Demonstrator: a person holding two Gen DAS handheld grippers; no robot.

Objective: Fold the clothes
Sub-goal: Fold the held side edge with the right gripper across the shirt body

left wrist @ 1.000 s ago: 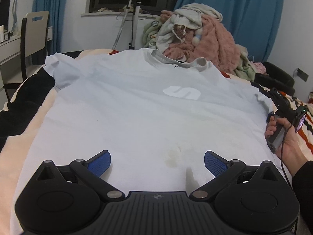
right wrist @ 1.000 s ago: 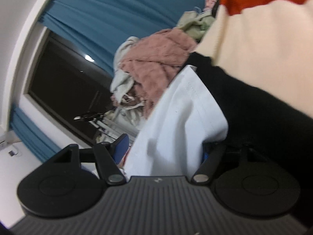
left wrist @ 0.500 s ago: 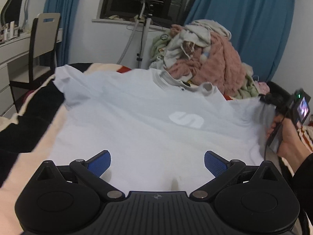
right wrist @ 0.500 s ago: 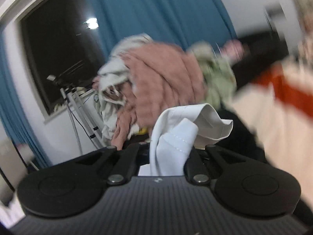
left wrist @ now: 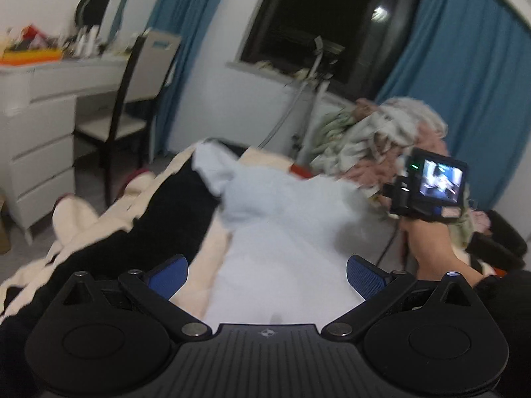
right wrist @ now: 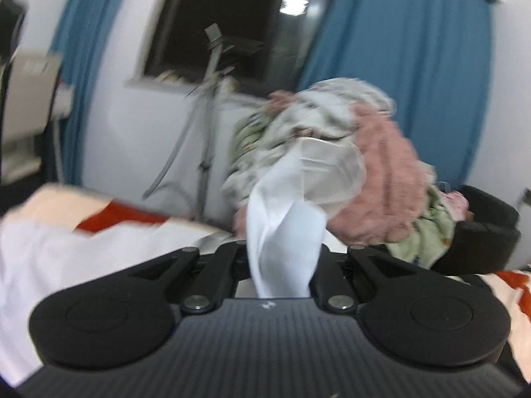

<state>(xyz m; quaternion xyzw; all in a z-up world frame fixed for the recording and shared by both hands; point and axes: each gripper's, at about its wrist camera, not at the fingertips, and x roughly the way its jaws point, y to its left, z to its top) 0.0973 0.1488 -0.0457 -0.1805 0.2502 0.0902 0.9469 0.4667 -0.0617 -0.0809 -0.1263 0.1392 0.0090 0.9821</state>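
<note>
A pale blue T-shirt (left wrist: 282,232) lies on the bed, its right side lifted and folded over toward the left. My left gripper (left wrist: 267,273) is open and empty above the shirt's near hem. My right gripper (right wrist: 282,262) is shut on the shirt's right sleeve (right wrist: 285,232), which sticks up between its fingers. In the left wrist view the right gripper's body (left wrist: 428,185) shows at the right, held in a hand above the shirt.
A pile of clothes (right wrist: 348,165) lies at the far end of the bed, with a garment steamer stand (left wrist: 312,99) and blue curtains behind. A chair (left wrist: 132,112) and white drawers (left wrist: 36,132) stand left. The bedspread (left wrist: 159,225) is cream, black and red.
My right gripper has lifted the sleeve and carried it up and leftward over the shirt. My left gripper has tilted up and turned left, staying open.
</note>
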